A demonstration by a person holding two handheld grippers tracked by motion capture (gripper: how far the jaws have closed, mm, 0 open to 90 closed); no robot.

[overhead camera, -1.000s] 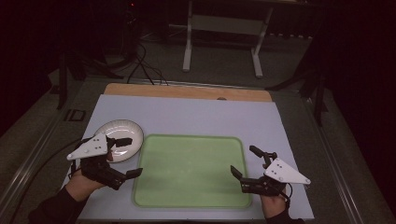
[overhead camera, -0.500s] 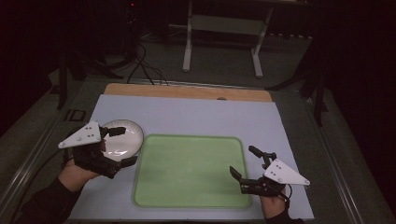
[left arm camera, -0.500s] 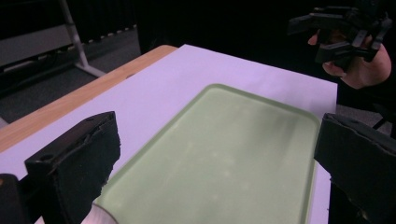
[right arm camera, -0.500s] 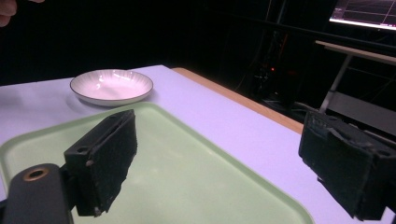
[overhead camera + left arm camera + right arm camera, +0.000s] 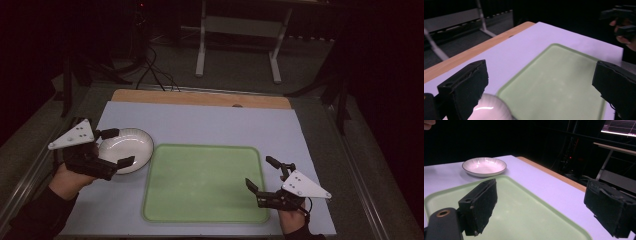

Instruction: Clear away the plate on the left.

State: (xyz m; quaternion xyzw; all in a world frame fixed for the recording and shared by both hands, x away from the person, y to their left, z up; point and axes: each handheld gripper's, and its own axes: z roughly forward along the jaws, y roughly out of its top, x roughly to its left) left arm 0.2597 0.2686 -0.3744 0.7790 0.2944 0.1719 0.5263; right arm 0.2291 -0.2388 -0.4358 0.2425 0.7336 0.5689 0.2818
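Note:
A white ribbed plate point(image 5: 134, 142) lies on the pale table cover, left of a green tray point(image 5: 205, 182). My left gripper point(image 5: 122, 146) is open, its jaws spread over the plate's left part; I cannot tell if they touch it. In the left gripper view the plate's rim point(image 5: 491, 108) shows low between the jaws, with the tray point(image 5: 554, 82) beyond. My right gripper point(image 5: 260, 171) is open and holds nothing, hovering at the tray's near right corner. In the right gripper view the tray point(image 5: 519, 212) lies beneath the jaws and the plate point(image 5: 484, 166) sits farther off.
A wooden strip point(image 5: 200, 97) borders the table's far edge. Behind it are a metal stand point(image 5: 240, 30) and cables on the dark floor. The other hand and its gripper point(image 5: 621, 17) appear at the top right of the left gripper view.
My left gripper has moved back and to the left, from the tray's left edge to the plate. The right gripper has stayed where it was.

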